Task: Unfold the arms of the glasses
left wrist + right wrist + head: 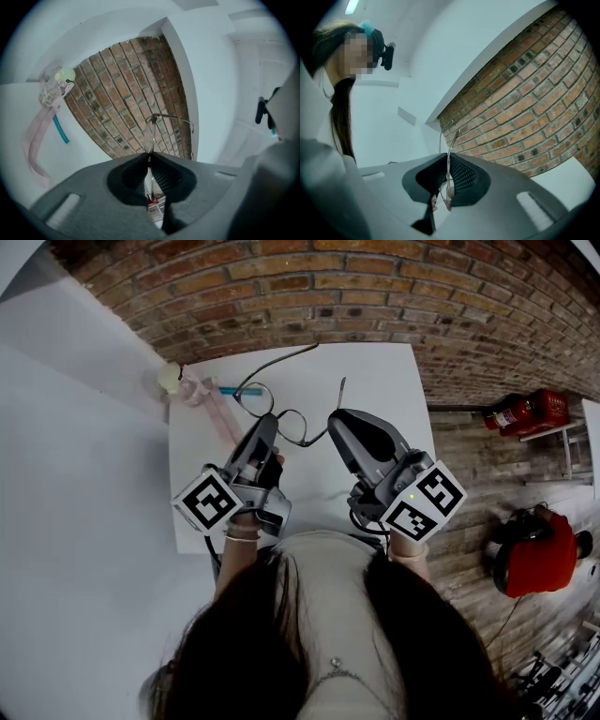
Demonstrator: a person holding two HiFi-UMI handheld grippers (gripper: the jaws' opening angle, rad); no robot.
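Thin wire-rimmed glasses (292,426) hang in the air above the white table (375,381), held between both grippers. My left gripper (270,420) is shut on the rim of one lens (150,133), which sticks up edge-on from its jaws (149,154). One arm (281,362) stretches away toward the table's far edge. My right gripper (335,420) is shut on the other side of the frame. In the right gripper view the wire (449,145) rises out of the closed jaws (448,152). The second arm (341,395) points up from that gripper.
At the table's far left corner lie a pink strap (217,413), a clear piece with a pale green cap (169,378) and a teal stick (228,390). A brick wall (375,296) stands behind. A red extinguisher (525,412) and a red object (530,554) are on the floor to the right.
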